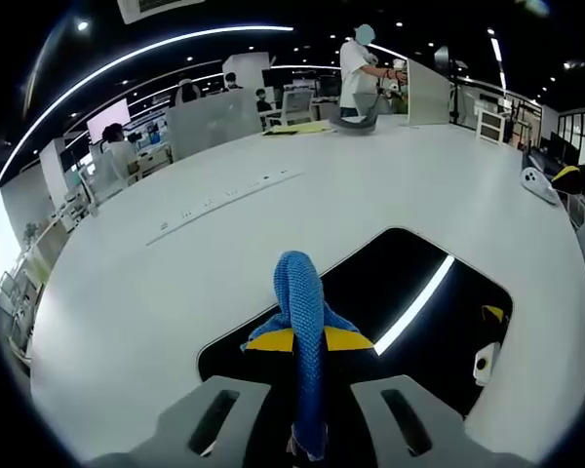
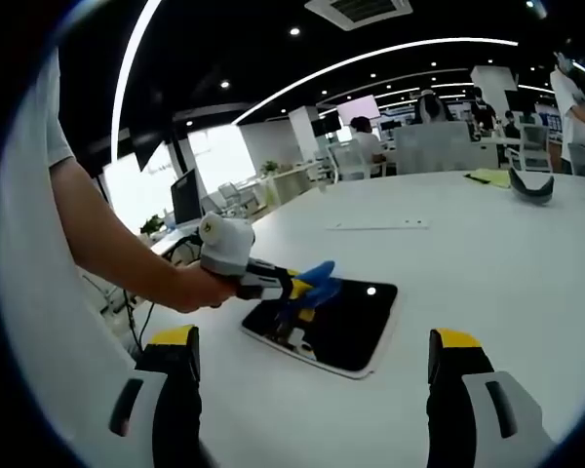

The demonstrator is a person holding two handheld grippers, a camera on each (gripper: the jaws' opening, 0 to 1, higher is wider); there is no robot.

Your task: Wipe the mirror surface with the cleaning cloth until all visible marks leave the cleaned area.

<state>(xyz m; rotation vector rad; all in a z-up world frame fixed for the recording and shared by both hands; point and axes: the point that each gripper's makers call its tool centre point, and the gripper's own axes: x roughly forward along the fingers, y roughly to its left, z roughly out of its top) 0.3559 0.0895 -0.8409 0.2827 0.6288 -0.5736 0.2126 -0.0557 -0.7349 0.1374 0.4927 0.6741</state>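
The mirror (image 1: 419, 312) lies flat on the white table (image 1: 273, 253), dark and reflecting a ceiling light strip. My left gripper (image 1: 308, 339) is shut on a blue knitted cleaning cloth (image 1: 300, 292), held over the mirror's near-left edge. In the right gripper view the mirror (image 2: 346, 327) sits mid-table with the left gripper (image 2: 294, 289) and the blue cloth (image 2: 317, 279) at its left end, held by a person's hand (image 2: 190, 288). My right gripper (image 2: 312, 361) stands open, well short of the mirror, with nothing between its yellow-tipped fingers (image 2: 455, 356).
A grey curved object (image 1: 356, 124) and a yellow sheet (image 1: 297, 128) lie at the table's far side. A flat strip (image 1: 224, 205) is set in the tabletop. A white device (image 1: 538, 182) rests near the right edge. People stand and sit at desks beyond.
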